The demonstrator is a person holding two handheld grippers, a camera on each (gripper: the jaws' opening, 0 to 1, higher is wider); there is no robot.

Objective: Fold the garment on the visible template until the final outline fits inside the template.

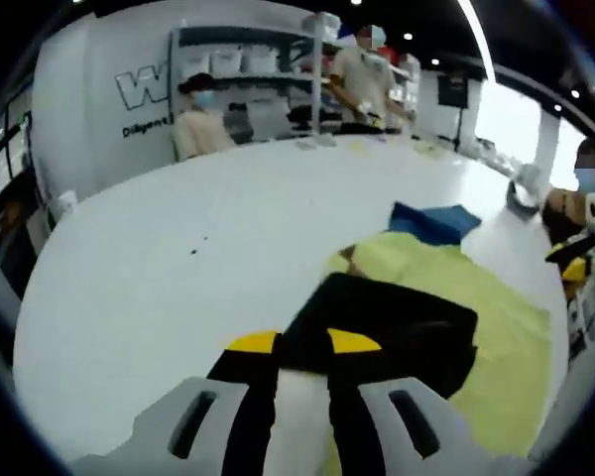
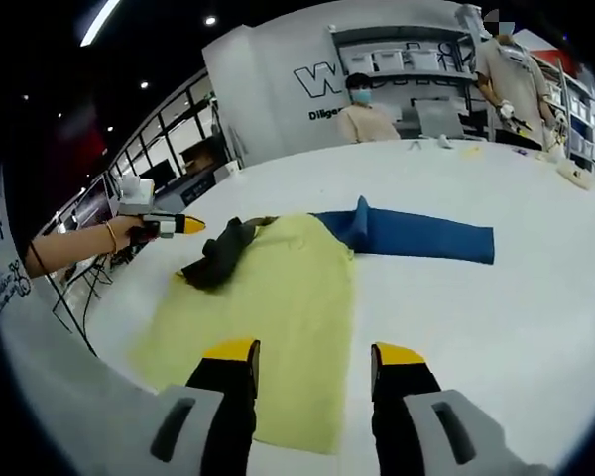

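Observation:
A crumpled black garment (image 2: 218,256) lies on the far left corner of the yellow-green template sheet (image 2: 278,307). In the left gripper view the same garment (image 1: 397,332) rests on the template (image 1: 506,347). My left gripper (image 1: 303,343) has its jaws a little apart, with the garment's near edge between the yellow tips. I cannot tell whether they pinch it. From the right gripper view, that left gripper (image 2: 190,226) sits in a hand beside the garment. My right gripper (image 2: 315,355) is open over the template's near edge, holding nothing.
A blue cloth (image 2: 416,236) lies flat beyond the template, also seen as the blue cloth (image 1: 434,220). Everything sits on a big white table (image 1: 178,258). People stand at its far side by shelves. A person (image 1: 580,213) holds the right side.

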